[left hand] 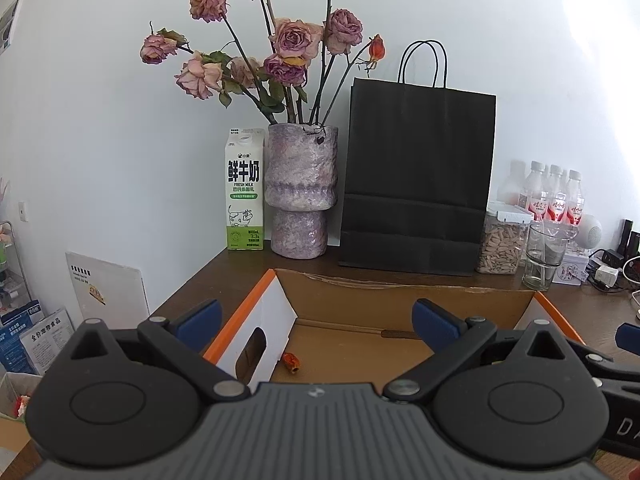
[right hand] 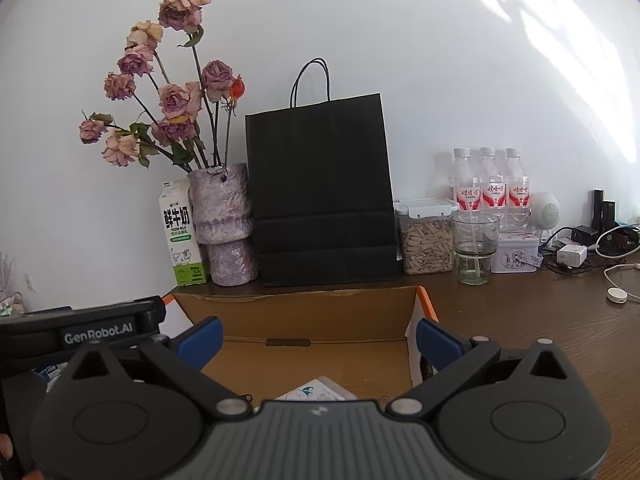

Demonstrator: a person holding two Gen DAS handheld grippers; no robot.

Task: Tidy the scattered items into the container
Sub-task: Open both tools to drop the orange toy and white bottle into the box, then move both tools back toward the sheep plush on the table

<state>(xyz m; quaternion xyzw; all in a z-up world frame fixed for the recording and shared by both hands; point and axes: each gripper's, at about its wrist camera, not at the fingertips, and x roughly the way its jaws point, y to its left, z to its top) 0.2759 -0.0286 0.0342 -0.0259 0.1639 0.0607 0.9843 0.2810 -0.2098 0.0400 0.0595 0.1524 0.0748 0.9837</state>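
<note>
Open cardboard box [left hand: 400, 300] sits on the table just ahead of both tongs. Left view only: small orange-red item [left hand: 291, 362] on the box floor, between the spread left tongs [left hand: 316, 320]. Right view only: pale printed packet [right hand: 316, 392] inside, just before the right tongs [right hand: 318, 338], jaws apart, empty. Beyond: black paper bag [right hand: 320, 192], vase [left hand: 300, 192].

box [right hand: 304, 312]: raw brown cardboard, matt, white/orange printed outside | table [right hand: 540, 320]: dark wood, visible grain | bag [right hand: 320, 188]: matt black paper | tumbler [right hand: 475, 248]: clear glass | vase [left hand: 301, 188]: rough mottled | gripper pads [left hand: 434, 324]: blue, matt
</note>
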